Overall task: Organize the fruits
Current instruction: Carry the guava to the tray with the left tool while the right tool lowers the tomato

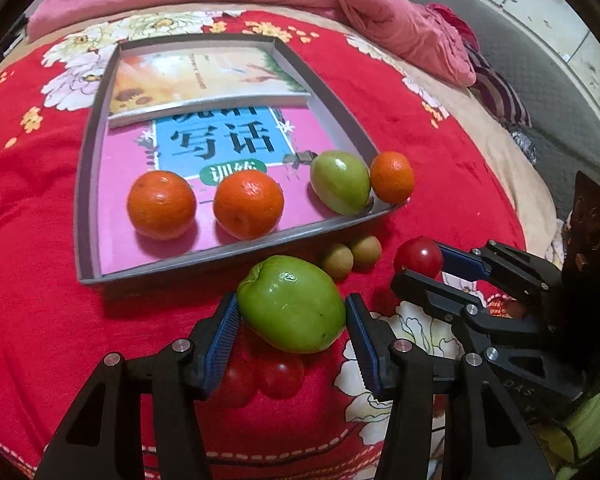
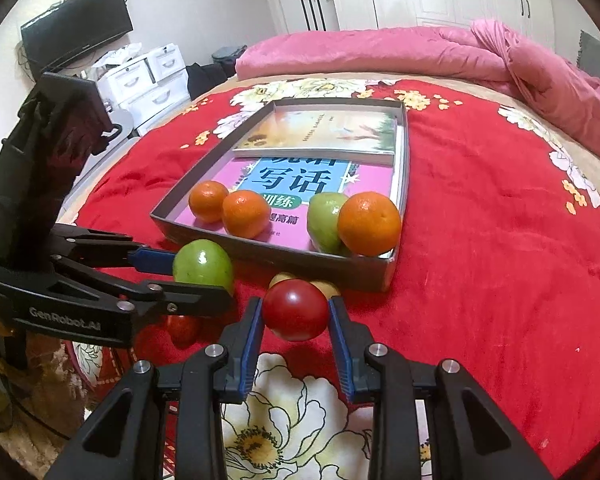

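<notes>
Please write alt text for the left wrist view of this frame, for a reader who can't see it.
The left claw grips a green fruit above a red floral bedspread, while the right claw beside it holds a red tomato. Beyond them, a shallow grey tray lined with books holds three oranges and another green fruit.

On the bed (image 1: 40, 240), a tray (image 1: 88, 184) holding two books (image 1: 220, 136), three oranges (image 1: 162, 204) and a fruit (image 1: 340, 182) along its near edge; before it, two small fruits (image 1: 352, 256), a larger fruit (image 1: 292, 304) left, a tomato (image 2: 296, 310) right, two more tomatoes (image 1: 280, 372) nearest.
</notes>
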The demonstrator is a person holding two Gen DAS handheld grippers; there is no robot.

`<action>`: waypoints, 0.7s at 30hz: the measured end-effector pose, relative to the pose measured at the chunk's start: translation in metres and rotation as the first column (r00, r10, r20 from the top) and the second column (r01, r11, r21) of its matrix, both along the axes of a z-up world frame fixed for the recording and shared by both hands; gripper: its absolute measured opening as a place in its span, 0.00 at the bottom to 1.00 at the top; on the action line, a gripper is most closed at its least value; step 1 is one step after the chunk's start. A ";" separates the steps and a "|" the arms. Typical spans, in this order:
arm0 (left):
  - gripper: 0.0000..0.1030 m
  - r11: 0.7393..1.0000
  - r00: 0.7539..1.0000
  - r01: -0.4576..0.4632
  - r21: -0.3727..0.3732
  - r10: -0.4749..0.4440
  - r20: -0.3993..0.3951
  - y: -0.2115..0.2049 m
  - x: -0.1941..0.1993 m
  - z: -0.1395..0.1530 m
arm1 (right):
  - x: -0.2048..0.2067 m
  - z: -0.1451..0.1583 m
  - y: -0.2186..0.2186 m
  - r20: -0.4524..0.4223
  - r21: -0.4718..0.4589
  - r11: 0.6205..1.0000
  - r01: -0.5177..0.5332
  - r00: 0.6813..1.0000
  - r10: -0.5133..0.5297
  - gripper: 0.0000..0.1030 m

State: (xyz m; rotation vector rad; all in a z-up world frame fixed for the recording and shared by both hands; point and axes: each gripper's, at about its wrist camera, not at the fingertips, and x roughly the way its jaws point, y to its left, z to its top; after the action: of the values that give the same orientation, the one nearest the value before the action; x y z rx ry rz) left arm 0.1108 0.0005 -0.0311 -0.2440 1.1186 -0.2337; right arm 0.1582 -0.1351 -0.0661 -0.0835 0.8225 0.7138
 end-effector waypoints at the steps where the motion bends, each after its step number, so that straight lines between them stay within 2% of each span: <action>1: 0.54 1.000 1.000 -0.005 -0.001 0.005 0.004 0.002 -0.002 0.002 | 0.000 0.001 0.000 0.003 0.005 1.000 0.001 1.000 -0.001 0.32; 17: 0.54 0.996 0.991 -0.092 -0.010 0.093 0.092 0.034 -0.018 0.037 | -0.007 0.021 0.001 0.090 0.061 0.998 -0.023 0.996 0.018 0.32; 21: 0.54 0.991 0.985 -0.131 0.018 0.128 0.119 0.044 -0.022 0.043 | -0.008 0.023 0.002 0.104 0.065 0.997 -0.029 0.994 0.022 0.32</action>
State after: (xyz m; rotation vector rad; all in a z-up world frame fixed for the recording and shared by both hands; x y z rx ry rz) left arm 0.0891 0.0444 0.0115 -0.2752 0.9848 -0.1164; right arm 0.1498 -0.1334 -0.0428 -0.0701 0.6997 0.7542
